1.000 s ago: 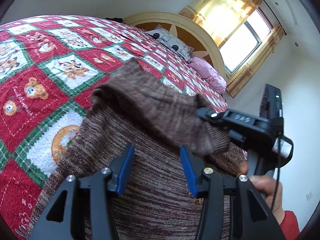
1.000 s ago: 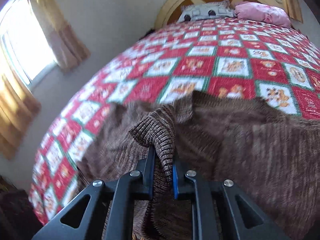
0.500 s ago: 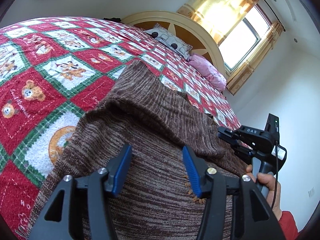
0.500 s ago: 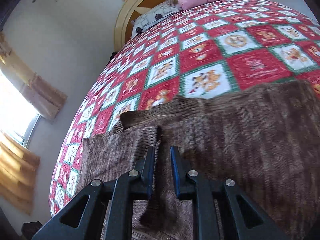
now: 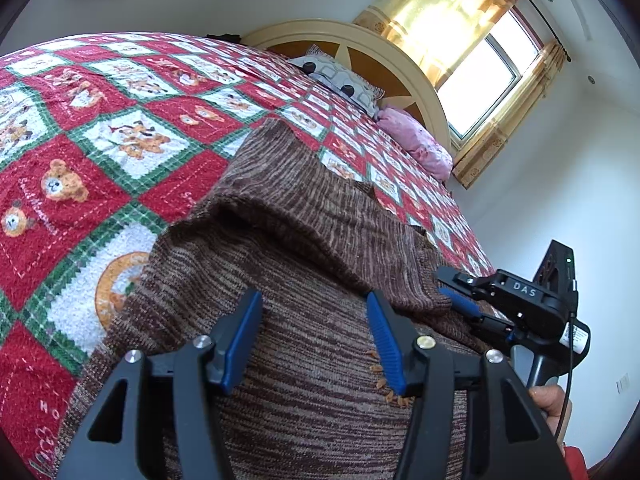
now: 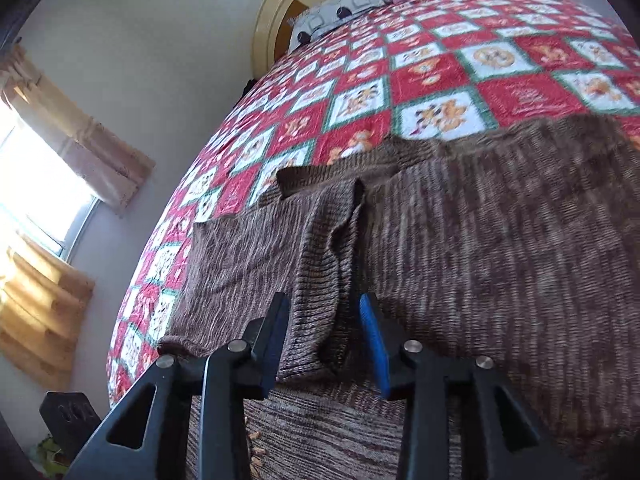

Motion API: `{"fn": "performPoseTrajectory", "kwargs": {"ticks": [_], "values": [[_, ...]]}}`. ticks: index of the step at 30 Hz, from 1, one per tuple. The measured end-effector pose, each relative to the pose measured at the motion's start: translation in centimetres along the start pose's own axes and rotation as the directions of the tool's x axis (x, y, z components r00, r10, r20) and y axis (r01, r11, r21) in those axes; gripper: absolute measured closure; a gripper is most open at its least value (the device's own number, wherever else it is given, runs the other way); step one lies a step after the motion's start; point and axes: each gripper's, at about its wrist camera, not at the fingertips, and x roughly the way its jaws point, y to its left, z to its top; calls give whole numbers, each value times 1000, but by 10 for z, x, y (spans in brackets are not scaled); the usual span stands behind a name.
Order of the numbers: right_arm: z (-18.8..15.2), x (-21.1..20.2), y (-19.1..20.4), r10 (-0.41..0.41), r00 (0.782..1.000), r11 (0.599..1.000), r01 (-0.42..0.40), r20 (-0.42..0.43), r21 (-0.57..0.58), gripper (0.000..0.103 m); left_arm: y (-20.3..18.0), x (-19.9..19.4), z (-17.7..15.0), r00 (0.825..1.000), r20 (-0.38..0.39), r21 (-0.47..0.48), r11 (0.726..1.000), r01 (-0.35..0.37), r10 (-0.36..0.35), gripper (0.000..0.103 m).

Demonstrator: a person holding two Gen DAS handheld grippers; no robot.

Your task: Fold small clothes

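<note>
A brown knit sweater [image 5: 320,392] [image 6: 500,264] lies flat on the bed. One sleeve [image 5: 320,208] [image 6: 316,248] is folded across its body. My left gripper [image 5: 314,300] hovers open just over the sweater's body, with nothing between its blue pads. In the right wrist view my right gripper [image 6: 324,300] has its jaws opening. The sleeve's ribbed cuff lies loose between them, not pinched. The left wrist view shows the right gripper [image 5: 444,282] at the sleeve's end, on the sweater's right side.
A red, white and green patchwork quilt [image 5: 120,140] [image 6: 440,72] covers the bed. A grey pillow [image 5: 344,80] and a pink pillow [image 5: 416,140] lie by the arched headboard [image 5: 360,40]. Curtained windows [image 5: 480,80] [image 6: 36,172] stand beyond. A hand [image 5: 548,400] grips the right handle.
The right gripper carried the sleeve cuff across the sweater, lowered it onto the body and opened its jaws off it. The sleeve now lies flat. The left gripper stayed put and open.
</note>
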Motion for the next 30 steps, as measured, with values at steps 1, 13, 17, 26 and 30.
{"fn": "performPoseTrajectory", "kwargs": {"ticks": [1,13,17,26,30], "values": [[0,-2,-1,-5,1000,1000,5,9,1,64,0,0,0,1000,-1,-1,1000,0,0,46],[-8,-24,-13,-177,977,974,191,116,-119,64,-6,14,16,997,-50,33,997,-65,67,45],[-11,-21,-11,-196,973,967,212,122,-143,64,10,24,41,994,-21,-59,993,-105,104,45],[-9,-22,-23,-135,983,985,147,124,-92,64,52,15,50,989,45,-211,969,-129,141,75],[-10,-23,-23,-134,983,985,145,124,-91,64,38,3,40,981,7,-102,976,-192,193,67]]}}
